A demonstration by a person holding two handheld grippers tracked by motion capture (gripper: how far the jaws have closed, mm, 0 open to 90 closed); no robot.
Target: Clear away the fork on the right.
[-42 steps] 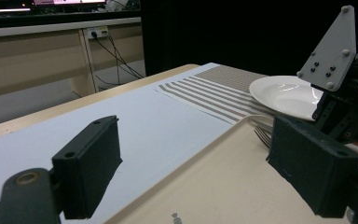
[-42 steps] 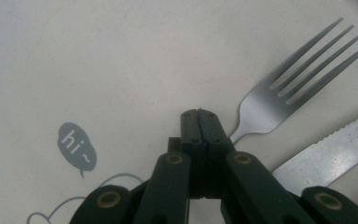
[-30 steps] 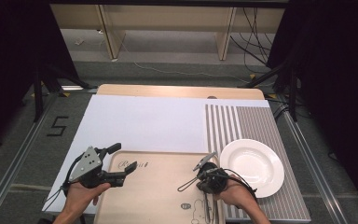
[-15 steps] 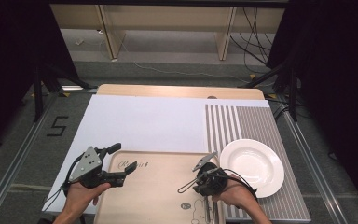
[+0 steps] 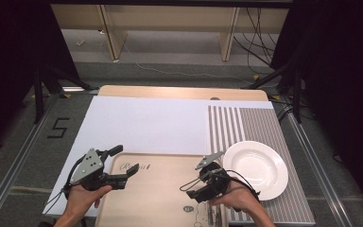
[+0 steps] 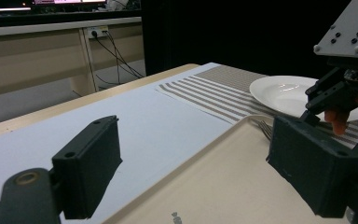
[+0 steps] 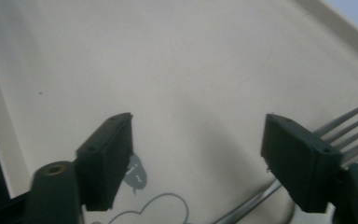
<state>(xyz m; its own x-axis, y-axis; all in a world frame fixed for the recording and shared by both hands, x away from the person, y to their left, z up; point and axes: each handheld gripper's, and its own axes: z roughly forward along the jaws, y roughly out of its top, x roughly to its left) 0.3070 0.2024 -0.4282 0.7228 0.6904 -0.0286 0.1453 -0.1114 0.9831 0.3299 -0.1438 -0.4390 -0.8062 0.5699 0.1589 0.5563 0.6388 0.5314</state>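
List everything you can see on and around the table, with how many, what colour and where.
Tray: one, beige, near middle of the table.
Fork: one, silver, on the tray's right part beside the right gripper.
Plate: one, white, on the striped mat.
Striped mat: one, grey and white, right side.
White sheet: one, left and centre.
Left gripper: black, jaws open over the tray's left edge.
Right gripper: black, jaws just opened, nothing between them.
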